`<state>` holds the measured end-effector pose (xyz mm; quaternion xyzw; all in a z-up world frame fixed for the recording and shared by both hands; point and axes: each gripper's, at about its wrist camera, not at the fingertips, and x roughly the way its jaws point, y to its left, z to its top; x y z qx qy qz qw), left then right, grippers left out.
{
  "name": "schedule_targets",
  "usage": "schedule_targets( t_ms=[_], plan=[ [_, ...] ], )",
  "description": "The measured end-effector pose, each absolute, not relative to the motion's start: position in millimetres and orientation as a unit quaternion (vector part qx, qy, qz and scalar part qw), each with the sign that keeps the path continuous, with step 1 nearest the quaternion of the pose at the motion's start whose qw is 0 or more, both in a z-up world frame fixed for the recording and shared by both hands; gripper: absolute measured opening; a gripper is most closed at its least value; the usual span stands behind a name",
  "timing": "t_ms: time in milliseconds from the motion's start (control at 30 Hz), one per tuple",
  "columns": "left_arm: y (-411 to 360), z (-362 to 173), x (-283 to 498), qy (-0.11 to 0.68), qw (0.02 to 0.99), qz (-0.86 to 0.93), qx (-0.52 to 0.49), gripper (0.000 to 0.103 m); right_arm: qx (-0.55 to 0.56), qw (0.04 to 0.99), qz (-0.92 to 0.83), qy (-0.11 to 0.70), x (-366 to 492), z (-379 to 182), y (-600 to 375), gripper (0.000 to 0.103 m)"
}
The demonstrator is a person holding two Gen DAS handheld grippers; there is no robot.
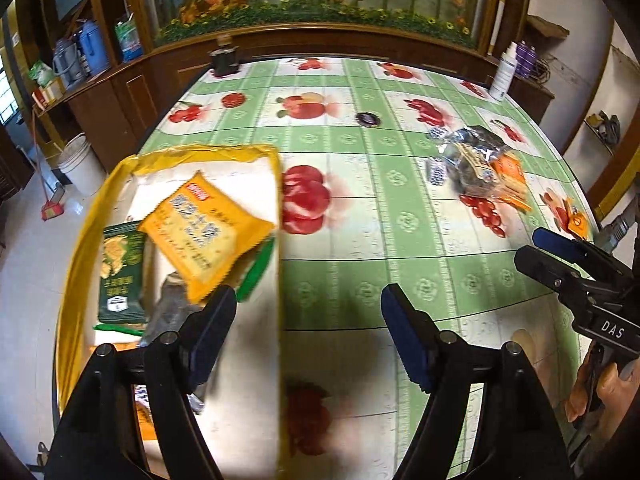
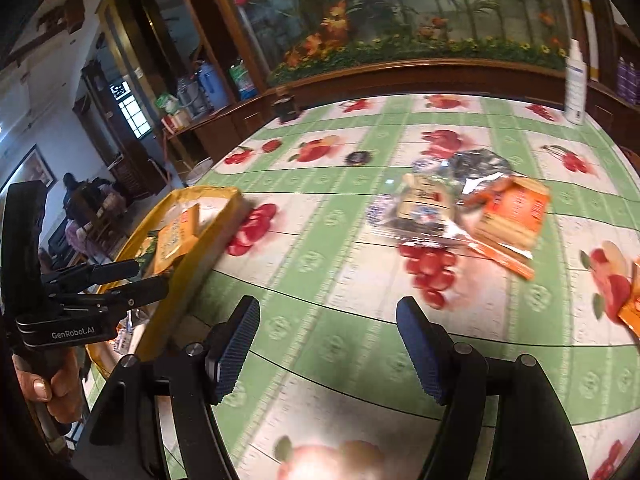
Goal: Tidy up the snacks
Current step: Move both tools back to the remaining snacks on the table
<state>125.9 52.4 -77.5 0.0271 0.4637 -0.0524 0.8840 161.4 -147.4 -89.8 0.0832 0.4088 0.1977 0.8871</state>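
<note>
The worktop (image 1: 340, 216) carries a yellow tray (image 1: 86, 216) at its left edge, already holding packets, while the loose snack pile (image 2: 460, 204) lies far right. Both the left gripper (image 1: 308, 332) and right gripper (image 2: 328, 344) are released and empty. Risk: the overhanging tray may tip if knocked, and the crinkly packets (image 2: 512, 216) could slip from the pads.

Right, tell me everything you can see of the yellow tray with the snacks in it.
The yellow tray is a shallow rectangular container with a low raised yellow rim and a pale, whitish floor; it looks like plastic or coated card. It lies flat at the table's left edge on the fruit-print tablecloth. Inside lie a yellow snack packet tilted on top of the others, a dark green packet, a grey packet and more wrappers at the near end. The left gripper hovers open over its right rim.
</note>
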Motion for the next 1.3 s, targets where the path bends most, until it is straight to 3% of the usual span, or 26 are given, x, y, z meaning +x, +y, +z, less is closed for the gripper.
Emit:
schedule_targets(
  t_ms=[533,933,1300],
  plan=[
    [11,-81,146,0.477,0.875,-0.082,0.014,0.075,0.096,0.896,0.156,0.404,162,-95,-203,0.075],
    [-69,-77,196,0.466,0.876,-0.129,0.003,0.075,0.123,0.900,0.080,0.410,212,-104,-252,0.075],
    [-140,-111,248,0.480,0.866,-0.121,0.074,0.071,0.143,0.903,0.065,0.399,223,-103,-284,0.075]
  ],
)
